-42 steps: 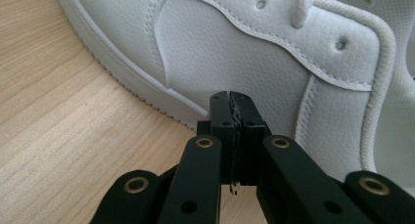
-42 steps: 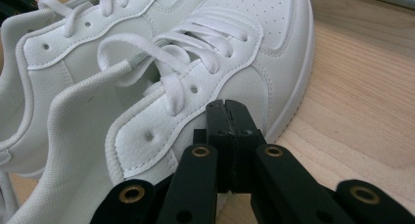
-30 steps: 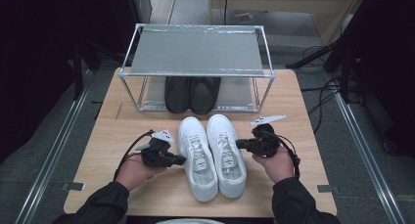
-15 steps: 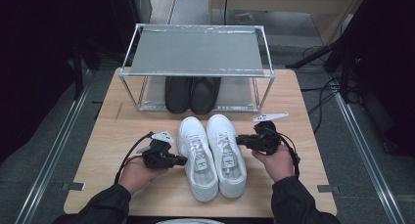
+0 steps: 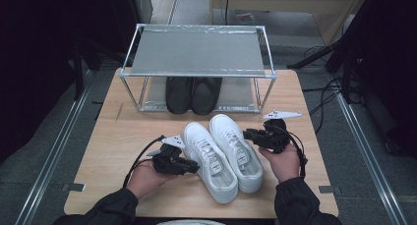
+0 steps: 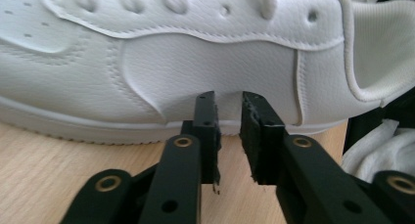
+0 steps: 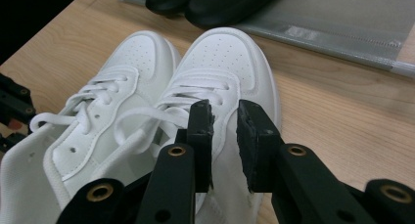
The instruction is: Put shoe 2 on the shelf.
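Two white lace-up sneakers lie side by side on the wooden table, toes pointing away. My left gripper (image 5: 196, 167) rests at the outer side of the left sneaker (image 5: 211, 161). In the left gripper view its tips (image 6: 227, 99) almost meet the sneaker's side panel (image 6: 195, 57). Its jaws have just been opening and stand slightly apart with nothing between them. My right gripper (image 5: 246, 134) hovers at the outer edge of the right sneaker (image 5: 236, 146). Its jaws (image 7: 225, 109) have also just been opening, over that sneaker's laces (image 7: 195, 94), gripping nothing.
A metal-framed rack (image 5: 196, 50) stands at the table's far side, with a pair of black shoes (image 5: 193, 93) on its lower shelf. Bare wood (image 5: 137, 131) lies to the left and right of the sneakers. A cable trails from each gripper.
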Motion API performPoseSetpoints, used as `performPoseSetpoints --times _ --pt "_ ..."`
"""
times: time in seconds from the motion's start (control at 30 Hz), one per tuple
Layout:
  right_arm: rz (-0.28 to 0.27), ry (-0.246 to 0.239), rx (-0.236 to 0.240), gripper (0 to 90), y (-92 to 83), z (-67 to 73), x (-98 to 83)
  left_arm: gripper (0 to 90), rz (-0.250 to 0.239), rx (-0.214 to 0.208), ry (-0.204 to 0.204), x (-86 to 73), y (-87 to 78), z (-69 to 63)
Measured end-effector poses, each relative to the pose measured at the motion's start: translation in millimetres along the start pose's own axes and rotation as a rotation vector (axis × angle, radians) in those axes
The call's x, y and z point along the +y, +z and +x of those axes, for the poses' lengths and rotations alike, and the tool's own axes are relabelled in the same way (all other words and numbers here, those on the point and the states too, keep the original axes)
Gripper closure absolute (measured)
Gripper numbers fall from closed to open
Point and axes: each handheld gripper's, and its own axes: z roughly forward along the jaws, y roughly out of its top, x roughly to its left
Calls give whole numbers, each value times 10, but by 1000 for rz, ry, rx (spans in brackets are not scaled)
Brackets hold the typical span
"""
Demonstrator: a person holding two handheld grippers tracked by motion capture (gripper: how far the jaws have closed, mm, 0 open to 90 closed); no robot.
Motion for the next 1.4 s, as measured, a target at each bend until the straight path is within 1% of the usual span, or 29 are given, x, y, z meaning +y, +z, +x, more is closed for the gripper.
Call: performPoseSetpoints --times 0.1,0.13,0.2,0.23,0.27,0.3,0.33,0.37,0.4,0.47,0.53,0.63,0.7,0.77,0.83,0.9,1.03,1.07,1.17,1.27,1.3,1.4 --pt "-11 -11 -1 758 -32 31 1 713 -4 -6 3 13 -31 2" --pt "-14 -12 -1 750 -43 44 1 708 -3 0 17 20 -52 -9" --pt "-22 -22 7 736 -64 79 4 670 4 7 32 40 -102 -30" --pt "-23 -26 9 725 -78 110 7 654 -1 5 36 45 -131 -35" --pt "-25 -31 14 719 -82 128 8 638 -12 -11 35 46 -168 -32" --pt "-26 -32 19 710 -85 154 10 620 -23 -11 30 44 -206 -27" --pt "-31 -35 24 703 -82 177 10 617 -36 -8 27 38 -241 -26" --pt "-29 -42 30 701 -81 206 12 606 -35 -3 33 35 -260 -25" --pt "-30 -45 33 697 -79 224 11 604 -41 11 40 27 -279 -35" --pt "-29 -55 38 696 -73 269 12 596 -41 3 46 22 -295 -40" --pt "-31 -60 41 696 -71 306 14 587 -45 6 49 23 -305 -44" --pt "-37 -65 57 688 -62 354 13 565 -55 15 46 23 -333 -36" --pt "-37 -69 65 673 -55 380 8 542 -64 31 44 22 -361 -17" --pt "-37 -69 72 637 -37 397 1 533 -68 46 28 30 -378 6" --pt "-27 -58 80 635 -13 400 -3 528 -65 46 18 38 -388 28" --pt "-17 -51 87 622 14 412 -5 516 -66 53 23 36 -394 39" --pt "-11 -61 85 581 46 457 -10 482 -75 68 22 24 -428 64" --pt "-5 -61 88 577 54 468 -15 475 -84 73 19 24 -444 71" --pt "13 -61 102 576 92 498 -25 443 -117 67 20 23 -490 77" --pt "16 -68 98 566 104 538 -29 432 -122 75 23 21 -512 87" --pt "18 -69 102 564 108 549 -32 429 -122 75 19 20 -518 94" --pt "19 -85 91 552 116 583 -41 426 -133 84 12 20 -552 125"
